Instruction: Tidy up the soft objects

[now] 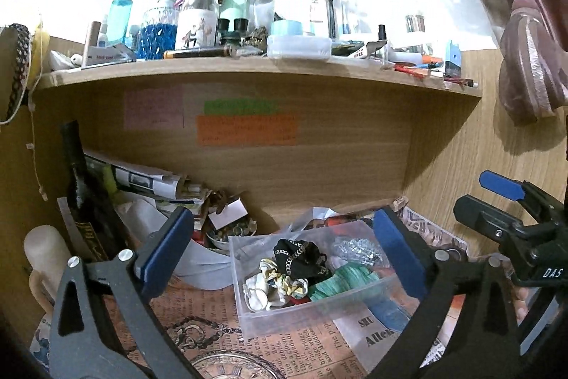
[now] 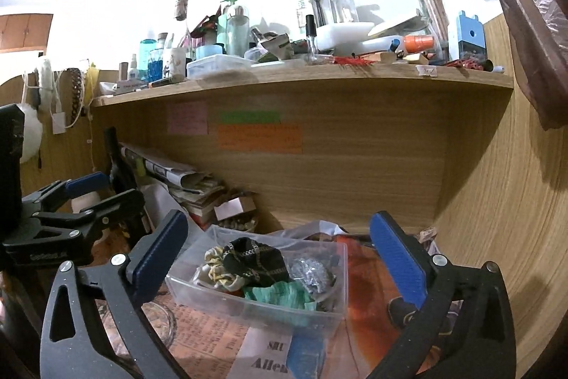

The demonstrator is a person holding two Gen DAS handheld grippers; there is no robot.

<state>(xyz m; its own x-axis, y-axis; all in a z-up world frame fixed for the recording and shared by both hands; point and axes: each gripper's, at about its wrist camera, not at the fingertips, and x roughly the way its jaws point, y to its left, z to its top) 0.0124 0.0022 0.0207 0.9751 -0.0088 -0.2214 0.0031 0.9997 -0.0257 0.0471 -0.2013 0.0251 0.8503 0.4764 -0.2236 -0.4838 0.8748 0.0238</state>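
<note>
the soft objects sit together in a clear plastic bin (image 1: 248, 304) at lower centre of both views: a black scrunchie with chain print (image 1: 300, 258), a cream scrunchie (image 1: 269, 286), a green scrunchie (image 1: 340, 283) and a silver sequinned piece (image 2: 312, 272). the left gripper (image 1: 284, 254) hangs above the bin with jaws spread wide and nothing between them. the right gripper (image 2: 280, 261) does likewise, jaws wide and empty; it also shows at the right edge of the left view.

judged step: either the sorting is finished or a pick from the bin is about to start; no item is in hand. a next pick calls for lowering one gripper into the bin and closing on a single scrunchie without snagging its neighbours or dragging the light bin.

readable writing: the newsprint-pattern mat (image 1: 301, 350) under the bin shows "alle" on a white slip at lower centre. the right gripper body reads "das". the coloured sticky notes (image 1: 245, 130) on the back panel are illegible.
</note>
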